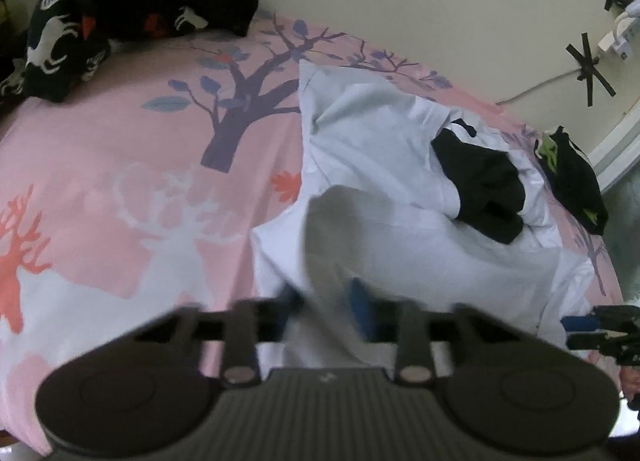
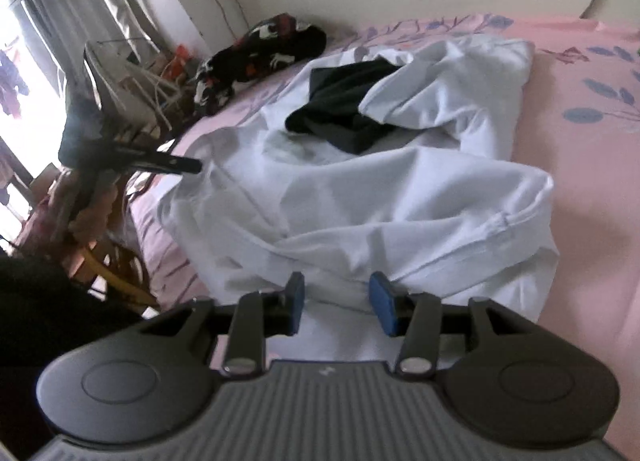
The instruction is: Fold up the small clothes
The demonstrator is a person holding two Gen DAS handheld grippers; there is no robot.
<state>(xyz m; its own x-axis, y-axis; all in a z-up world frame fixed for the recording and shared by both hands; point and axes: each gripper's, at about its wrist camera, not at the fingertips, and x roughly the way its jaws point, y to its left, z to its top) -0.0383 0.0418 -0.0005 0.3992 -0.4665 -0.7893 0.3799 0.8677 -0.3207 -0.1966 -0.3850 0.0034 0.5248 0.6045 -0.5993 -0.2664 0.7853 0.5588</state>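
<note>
On the bed, left wrist view: left claw (image 1: pixel 320 301) pinched together on a raised fold of the white garment (image 1: pixel 368 149); garment lies crumpled on the pink bedsheet (image 1: pixel 120 165), a black cloth (image 1: pixel 484 189) on top
Right wrist view: right claw (image 2: pixel 338 301) apart, nothing clamped, at the garment's (image 2: pixel 360 189) near edge
Step in hand: likely spreading it flat before folding
Next move: right claw grips an edge; black cloth (image 2: pixel 344 109) cleared off

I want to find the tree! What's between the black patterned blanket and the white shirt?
The purple tree printed on the pink bedsheet, between the blanket and shirt, left wrist view.
</note>
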